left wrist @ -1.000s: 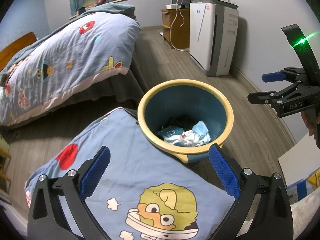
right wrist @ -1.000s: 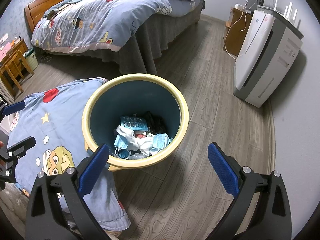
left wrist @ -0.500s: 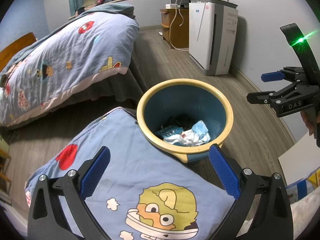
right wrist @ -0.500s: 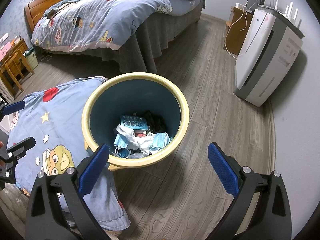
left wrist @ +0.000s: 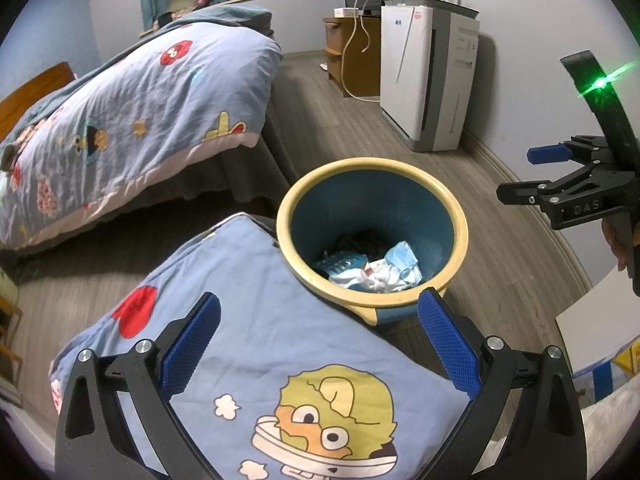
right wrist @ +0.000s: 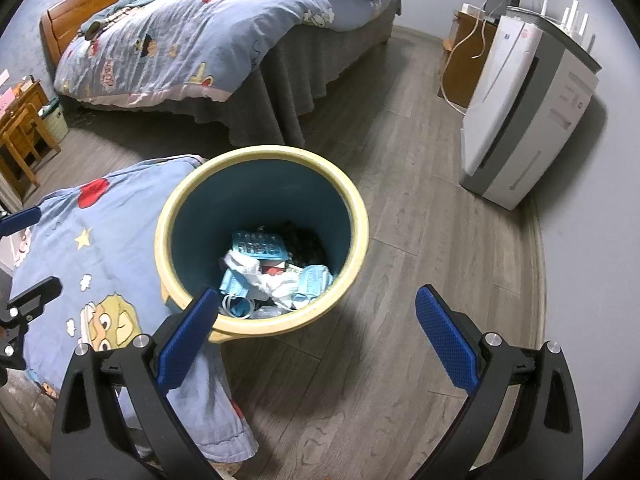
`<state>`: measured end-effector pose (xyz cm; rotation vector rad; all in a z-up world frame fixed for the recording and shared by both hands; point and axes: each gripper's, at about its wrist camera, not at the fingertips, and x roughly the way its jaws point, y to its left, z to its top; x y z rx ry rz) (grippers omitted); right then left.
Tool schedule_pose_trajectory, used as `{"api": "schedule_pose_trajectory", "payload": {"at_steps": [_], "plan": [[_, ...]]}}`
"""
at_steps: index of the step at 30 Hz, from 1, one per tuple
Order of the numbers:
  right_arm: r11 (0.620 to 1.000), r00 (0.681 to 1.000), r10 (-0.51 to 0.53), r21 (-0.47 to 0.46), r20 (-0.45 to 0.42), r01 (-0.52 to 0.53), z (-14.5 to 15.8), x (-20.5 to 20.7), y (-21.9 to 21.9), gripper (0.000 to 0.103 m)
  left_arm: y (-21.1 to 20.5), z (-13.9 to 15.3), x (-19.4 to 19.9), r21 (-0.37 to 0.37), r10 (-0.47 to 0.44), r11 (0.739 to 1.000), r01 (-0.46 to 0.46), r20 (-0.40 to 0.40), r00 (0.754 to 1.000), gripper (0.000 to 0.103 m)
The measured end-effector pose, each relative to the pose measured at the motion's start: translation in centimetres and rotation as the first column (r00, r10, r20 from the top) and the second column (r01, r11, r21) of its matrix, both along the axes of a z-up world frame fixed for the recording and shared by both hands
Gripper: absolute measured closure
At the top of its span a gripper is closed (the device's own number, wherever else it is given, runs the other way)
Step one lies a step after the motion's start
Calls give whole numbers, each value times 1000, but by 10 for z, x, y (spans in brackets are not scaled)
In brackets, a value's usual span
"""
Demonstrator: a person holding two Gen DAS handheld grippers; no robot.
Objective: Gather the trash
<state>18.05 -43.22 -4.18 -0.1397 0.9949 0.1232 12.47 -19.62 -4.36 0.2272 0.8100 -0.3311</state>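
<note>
One trash bin [right wrist: 262,240], sitting on the wood floor [right wrist: 400,248] right against the edge of a cartoon-print blanket [left wrist: 256,344]; the cloth touches the bin's rim on that side. Bin is blue inside and out with a thick pale-yellow rim, round, upright.

The trash [right wrist: 272,276] is all down at the bottom of the bin. I count at least two light-blue face masks [right wrist: 314,280], one blue blister pack [right wrist: 260,245] lying flat on top toward the back, some crumpled white tissue or paper, and something dark behind it that I can't make out. There's print on the blister pack, but it's too small to read.

Two grippers, both empty. The left gripper [left wrist: 318,344] hangs over the blanket with its blue pads spread wide, nothing between them, bin just ahead. The right gripper [right wrist: 316,338] is also wide apart, hovering above the floor, with its left pad over the bin's near rim. From the left wrist view you can see the right one out to the side too, with a green light on it and "DAS" moulded on the black frame.

Rest of the room: one bed [right wrist: 200,40] with a matching cartoon duvet and a grey skirt, one white air purifier [right wrist: 524,120] by the wall with a white router on top, one wooden cabinet [left wrist: 352,56] behind it with white cables hanging down. Small wooden stool off at the left edge of the right wrist view.
</note>
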Motion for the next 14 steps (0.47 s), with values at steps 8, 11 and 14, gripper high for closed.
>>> {"api": "schedule_pose_trajectory", "payload": {"at_steps": [8,11,14], "plan": [[994,994,-112,1,-9,112,7,5,2,6,14,15,-10,27,-11,1000,10,32,999,5],[991,991,-135,-1,-5,135,11,8,15,6,28,26,-15,17,-1,1000,1,28,1000,5],[987,987,-160,-1,-12,160,12,17,41,6,48,40,-24,8,29,1000,-29,45,999,5]]}}
